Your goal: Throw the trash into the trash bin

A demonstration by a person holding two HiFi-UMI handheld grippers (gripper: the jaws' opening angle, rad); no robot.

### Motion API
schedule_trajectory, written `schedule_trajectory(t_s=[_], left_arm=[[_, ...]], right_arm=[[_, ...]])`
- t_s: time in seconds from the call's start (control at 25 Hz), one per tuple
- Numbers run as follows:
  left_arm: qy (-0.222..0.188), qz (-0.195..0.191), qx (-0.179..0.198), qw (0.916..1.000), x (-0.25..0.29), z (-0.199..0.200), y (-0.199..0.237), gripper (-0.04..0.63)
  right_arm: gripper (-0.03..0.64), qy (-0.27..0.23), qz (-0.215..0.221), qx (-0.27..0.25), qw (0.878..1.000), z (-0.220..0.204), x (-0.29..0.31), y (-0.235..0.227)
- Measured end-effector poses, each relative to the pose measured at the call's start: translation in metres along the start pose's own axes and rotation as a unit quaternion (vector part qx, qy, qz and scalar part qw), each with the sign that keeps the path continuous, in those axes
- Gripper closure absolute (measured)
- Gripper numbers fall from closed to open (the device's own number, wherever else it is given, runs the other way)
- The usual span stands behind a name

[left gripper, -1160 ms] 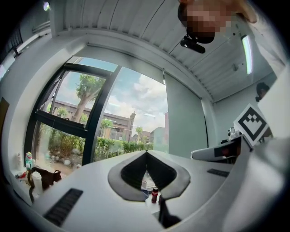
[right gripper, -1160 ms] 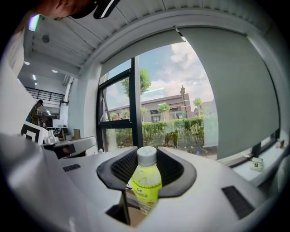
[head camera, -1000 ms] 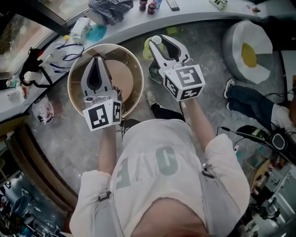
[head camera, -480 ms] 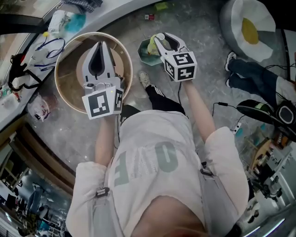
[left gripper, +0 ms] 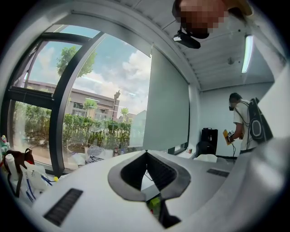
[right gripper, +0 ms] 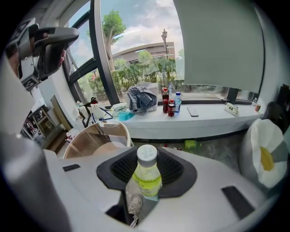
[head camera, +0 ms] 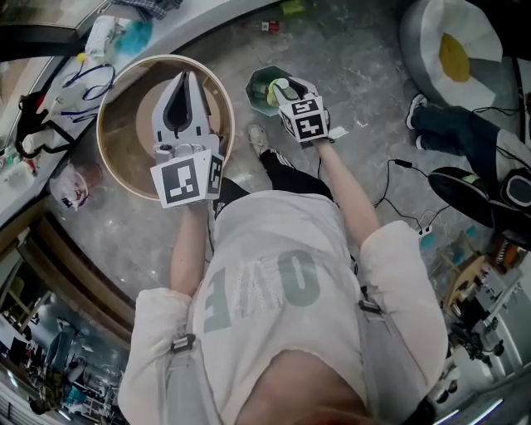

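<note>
A small bottle [right gripper: 146, 174] with a white cap and a yellow-green label stands upright between the jaws of my right gripper [right gripper: 147, 168], which is shut on it. In the head view the right gripper [head camera: 284, 86] hangs low over the green trash bin [head camera: 255, 83] on the floor, and the bottle [head camera: 274, 93] shows inside the bin's outline. My left gripper [head camera: 187, 80] is held over a round wooden tub-shaped table [head camera: 112, 158]. Its tips meet and nothing is between them in the left gripper view [left gripper: 146, 154].
A white window sill [right gripper: 204, 118] carries bottles, a plaid cloth and a phone. An egg-shaped cushion [head camera: 452, 58] lies at the right, beside another person's legs [head camera: 452, 137] and floor cables. My shoe [head camera: 259, 139] stands near the bin. A green scrap [head camera: 292, 8] lies by the sill.
The right gripper has sunk with the bottle from chest height down to the green bin. The left gripper has shifted slightly over the round table and stayed shut.
</note>
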State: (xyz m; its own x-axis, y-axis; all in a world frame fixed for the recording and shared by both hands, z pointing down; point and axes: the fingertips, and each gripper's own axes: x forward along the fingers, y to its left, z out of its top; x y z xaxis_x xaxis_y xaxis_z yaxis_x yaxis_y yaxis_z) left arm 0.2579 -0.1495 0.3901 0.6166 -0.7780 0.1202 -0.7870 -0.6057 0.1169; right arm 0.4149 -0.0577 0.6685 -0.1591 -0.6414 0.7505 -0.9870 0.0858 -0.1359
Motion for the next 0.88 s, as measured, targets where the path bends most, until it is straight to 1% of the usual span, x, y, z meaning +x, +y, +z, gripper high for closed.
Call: schedule_trajectory(t_s=[0.28,0.4,0.44,0.48,0.52,0.68,0.88], left_arm=[[0.005,0.002,0.003,1.0,0.012,-0.002,-0.01,0.583],[0.0,0.004,0.003,1.0,0.014,-0.001,-0.011,0.583],[-0.002,0.004,0.004,1.0,0.014,0.0,-0.011,0.583],[-0.004,0.005,0.006,1.0,0.014,0.001,-0.011,0.583],[-0.004,0.005,0.006,1.0,0.015,0.001,-0.011,0.583],[-0.003,0.005,0.004,1.0,0.016,0.001,-0.012,0.583],[-0.003,0.001,0.002,1.0,0.017,0.0,-0.017,0.583]], right_arm=[[0.479,0.02,0.021,-0.013,1.0,-0.013,0.012,-0.003],[0.475,0.051,0.031,-0.011,0.998,-0.026,0.02,-0.003],[0.444,0.059,0.029,-0.008,0.998,-0.03,0.022,-0.004],[0.398,0.063,0.024,-0.005,0.998,-0.033,0.023,-0.006],[0.372,0.064,0.018,-0.003,0.998,-0.035,0.024,-0.009],[0.362,0.067,0.009,0.005,0.998,-0.043,0.02,-0.015],[0.362,0.054,0.0,0.019,0.998,-0.041,0.013,-0.022]])
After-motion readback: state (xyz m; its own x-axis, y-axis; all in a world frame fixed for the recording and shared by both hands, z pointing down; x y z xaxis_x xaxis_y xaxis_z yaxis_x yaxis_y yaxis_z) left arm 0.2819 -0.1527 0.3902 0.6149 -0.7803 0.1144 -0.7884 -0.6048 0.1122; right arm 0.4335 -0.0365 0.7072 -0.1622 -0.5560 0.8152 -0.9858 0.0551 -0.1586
